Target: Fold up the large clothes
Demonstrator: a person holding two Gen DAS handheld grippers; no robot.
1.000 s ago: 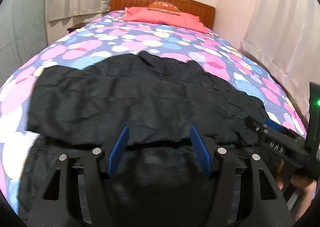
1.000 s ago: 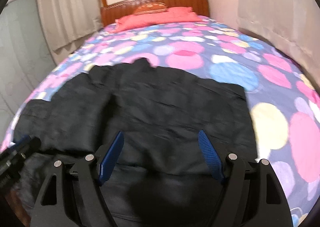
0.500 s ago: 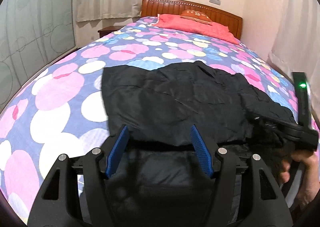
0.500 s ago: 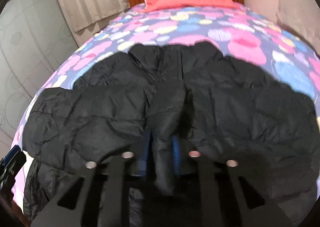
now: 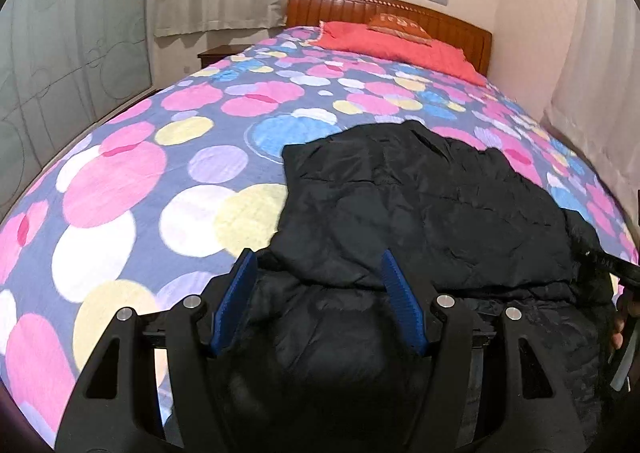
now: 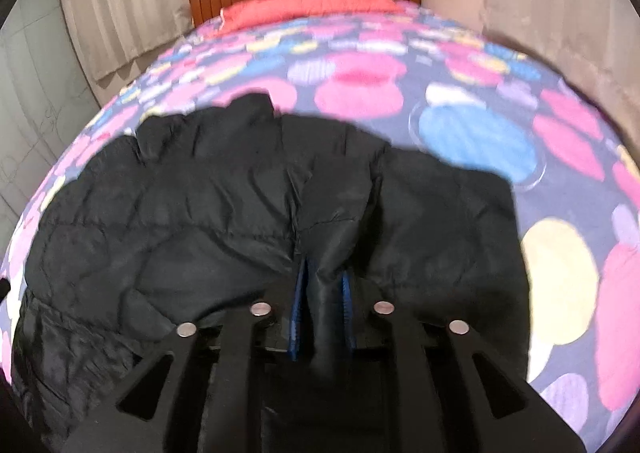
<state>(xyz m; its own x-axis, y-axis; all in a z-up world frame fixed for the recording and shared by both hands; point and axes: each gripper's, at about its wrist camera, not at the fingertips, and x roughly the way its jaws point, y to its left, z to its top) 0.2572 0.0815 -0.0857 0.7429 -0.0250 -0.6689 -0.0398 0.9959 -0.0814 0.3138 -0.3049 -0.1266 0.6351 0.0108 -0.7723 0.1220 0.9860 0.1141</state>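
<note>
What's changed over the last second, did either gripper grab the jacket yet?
Yes: the right gripper, open a second ago, has shut on a fold of the black jacket near its middle and holds it bunched between the blue pads. The left wrist view has swung left, showing more bedspread. The left gripper stayed open over the jacket's near edge; the jacket remains on the bed.

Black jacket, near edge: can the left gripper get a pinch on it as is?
Probably yes. The left gripper is open, with the black jacket bunched between its fingers and nothing in the way. The right gripper already pinches a fold.
</note>
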